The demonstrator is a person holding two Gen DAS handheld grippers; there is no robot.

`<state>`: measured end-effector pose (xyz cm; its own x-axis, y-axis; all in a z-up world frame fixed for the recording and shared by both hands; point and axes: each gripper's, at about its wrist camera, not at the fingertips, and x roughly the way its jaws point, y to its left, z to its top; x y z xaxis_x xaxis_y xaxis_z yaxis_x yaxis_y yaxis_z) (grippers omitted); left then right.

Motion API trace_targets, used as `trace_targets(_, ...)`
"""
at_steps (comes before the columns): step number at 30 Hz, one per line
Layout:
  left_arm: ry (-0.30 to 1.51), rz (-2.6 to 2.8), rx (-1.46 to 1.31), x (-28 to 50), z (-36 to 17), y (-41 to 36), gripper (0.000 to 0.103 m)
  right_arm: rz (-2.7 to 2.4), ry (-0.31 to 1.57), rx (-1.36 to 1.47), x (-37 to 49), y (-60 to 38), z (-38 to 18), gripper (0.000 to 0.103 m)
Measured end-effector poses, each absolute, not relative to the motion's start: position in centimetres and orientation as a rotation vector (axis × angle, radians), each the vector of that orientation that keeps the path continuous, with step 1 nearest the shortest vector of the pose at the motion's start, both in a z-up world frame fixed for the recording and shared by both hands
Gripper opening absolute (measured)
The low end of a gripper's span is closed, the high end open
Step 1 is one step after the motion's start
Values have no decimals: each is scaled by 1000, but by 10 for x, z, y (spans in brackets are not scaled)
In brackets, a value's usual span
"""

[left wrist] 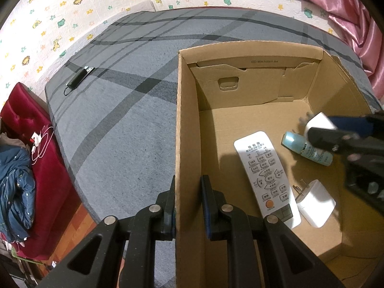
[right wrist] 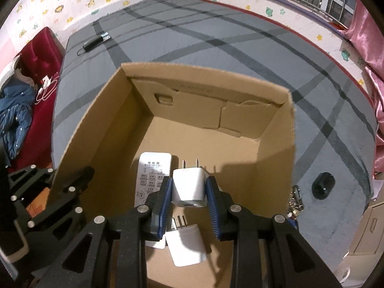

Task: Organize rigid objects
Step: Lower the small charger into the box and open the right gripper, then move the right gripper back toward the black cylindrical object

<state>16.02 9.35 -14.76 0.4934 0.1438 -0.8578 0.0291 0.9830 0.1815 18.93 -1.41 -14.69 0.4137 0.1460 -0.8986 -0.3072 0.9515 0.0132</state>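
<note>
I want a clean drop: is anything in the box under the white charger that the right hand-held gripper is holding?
Yes. A second white charger lies on the cardboard box floor just below the held white charger in the right hand-held gripper, with the remote control beside it; farther back the floor is bare.

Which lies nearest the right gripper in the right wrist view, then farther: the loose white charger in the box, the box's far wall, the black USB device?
1. Loose white charger, just below the right gripper.
2. Box's far wall, ahead.
3. Black USB device, far left on the bed.
</note>
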Motion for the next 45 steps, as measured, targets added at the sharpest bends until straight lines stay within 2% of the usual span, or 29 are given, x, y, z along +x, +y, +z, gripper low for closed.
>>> trace_targets(10,1052,70,184,160,-148,94,18,281,1196,-164,205,-7,-169,31)
trace_targets(32,1053,74,188,159,-147,92,18,291,1135,-144,193,-12,-150,33)
trace_targets(35,1052,75,188,159,-147,92,18,291,1116,-139,188,-13,-141,37)
trace_targets(37,1052,77,192,159,-147,92,18,288,1103,-136,185,-16,-136,46)
trace_targets(41,1053,79,194,159,-148,93,18,281,1077,-137,178,-21,-125,54)
trace_targets(44,1053,82,197,159,-147,91,18,273,1059,-125,173,-27,-115,65)
trace_targets(45,1053,82,196,159,-147,91,18,272,1051,-121,172,-29,-111,72)
